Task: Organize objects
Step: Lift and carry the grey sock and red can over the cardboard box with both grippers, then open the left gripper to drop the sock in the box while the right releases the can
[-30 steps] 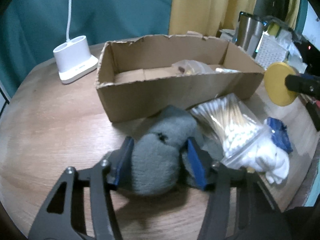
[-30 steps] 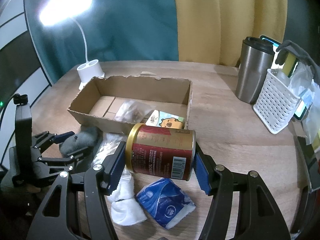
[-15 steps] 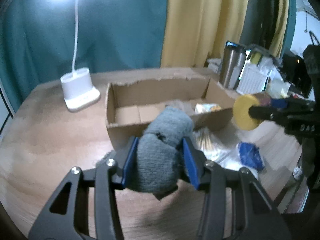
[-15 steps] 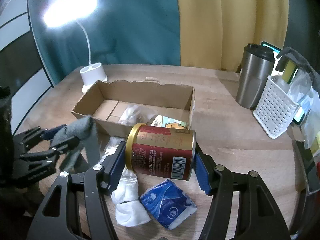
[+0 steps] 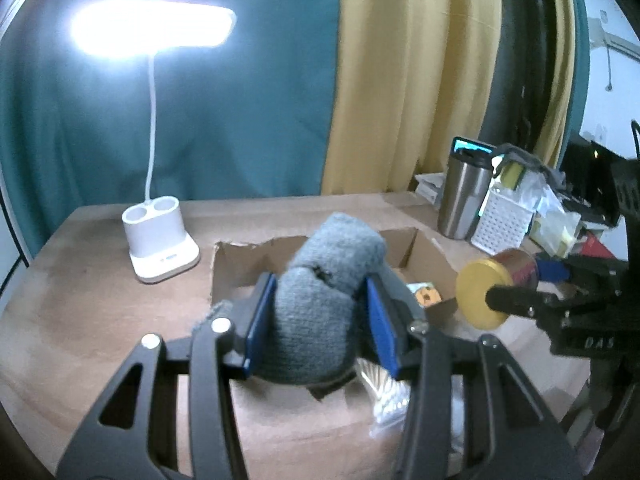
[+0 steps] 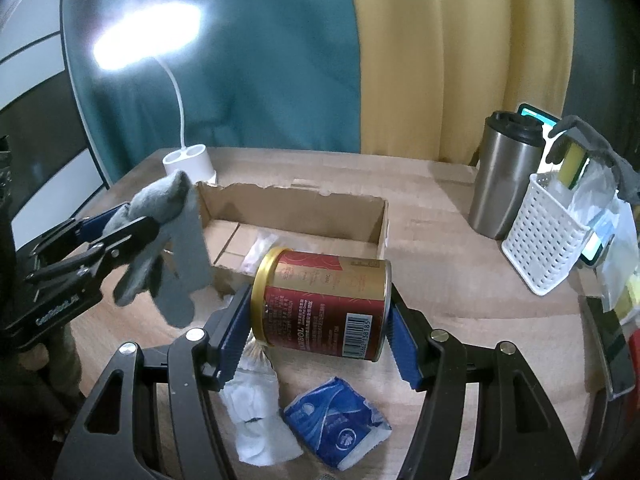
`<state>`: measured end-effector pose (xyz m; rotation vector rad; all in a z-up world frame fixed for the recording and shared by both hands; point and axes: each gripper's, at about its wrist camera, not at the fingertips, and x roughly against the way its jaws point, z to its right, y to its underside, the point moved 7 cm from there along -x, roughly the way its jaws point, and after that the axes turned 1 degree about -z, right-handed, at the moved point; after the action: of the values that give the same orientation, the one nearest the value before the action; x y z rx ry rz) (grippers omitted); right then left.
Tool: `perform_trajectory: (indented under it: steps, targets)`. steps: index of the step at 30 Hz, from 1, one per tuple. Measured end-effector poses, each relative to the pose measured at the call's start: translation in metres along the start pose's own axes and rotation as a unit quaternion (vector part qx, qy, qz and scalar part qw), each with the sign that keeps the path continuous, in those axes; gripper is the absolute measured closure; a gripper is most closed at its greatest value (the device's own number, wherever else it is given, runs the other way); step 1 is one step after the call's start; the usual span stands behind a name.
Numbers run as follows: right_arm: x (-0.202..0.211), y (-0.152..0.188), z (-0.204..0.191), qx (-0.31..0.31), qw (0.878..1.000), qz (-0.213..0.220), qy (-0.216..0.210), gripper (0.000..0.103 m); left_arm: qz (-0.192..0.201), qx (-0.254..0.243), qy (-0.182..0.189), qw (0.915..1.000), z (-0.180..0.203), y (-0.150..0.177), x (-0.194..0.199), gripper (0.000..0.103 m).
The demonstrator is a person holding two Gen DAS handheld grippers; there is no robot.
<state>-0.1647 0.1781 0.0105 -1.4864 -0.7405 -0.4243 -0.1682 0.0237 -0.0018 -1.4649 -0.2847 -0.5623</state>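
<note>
My left gripper [image 5: 320,312] is shut on a grey knitted sock [image 5: 324,304] and holds it in the air in front of the open cardboard box [image 5: 424,256]. In the right wrist view the sock [image 6: 168,240] hangs from the left gripper [image 6: 120,220] at the box's [image 6: 320,208] left end. My right gripper [image 6: 316,312] is shut on a red and gold can [image 6: 324,304], held sideways above the table in front of the box. The can [image 5: 492,288] also shows at the right of the left wrist view.
A white lamp base [image 5: 160,248] stands left of the box. A steel tumbler [image 6: 504,184] and a white perforated basket [image 6: 548,236] stand at the right. A blue packet [image 6: 336,428], white socks [image 6: 256,420] and a cotton swab bag [image 5: 384,396] lie on the table near me.
My left gripper has lifted the grey sock off the table and raised it toward the box. The right gripper keeps the can and has risen slightly.
</note>
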Motion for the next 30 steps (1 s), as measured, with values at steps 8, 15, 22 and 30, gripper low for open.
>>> perform_trajectory:
  steps: [8,15,22,30]
  targets:
    - [-0.008,-0.009,0.002,0.001,1.0,0.001,-0.001,0.037,-0.01,0.02,0.006,0.9997,-0.005,-0.005,-0.011,0.056]
    - [-0.021,-0.02,0.003,0.0,1.0,0.003,-0.006,0.037,-0.023,0.026,-0.003,0.9994,-0.013,-0.006,-0.028,0.056]
    - [-0.036,-0.031,0.007,0.0,1.0,0.001,-0.011,0.037,-0.035,0.028,-0.006,0.999,-0.017,-0.006,-0.047,0.056]
    - [-0.053,-0.039,0.014,-0.003,1.0,-0.003,-0.014,0.037,-0.048,0.032,-0.016,0.9982,-0.024,-0.007,-0.066,0.056]
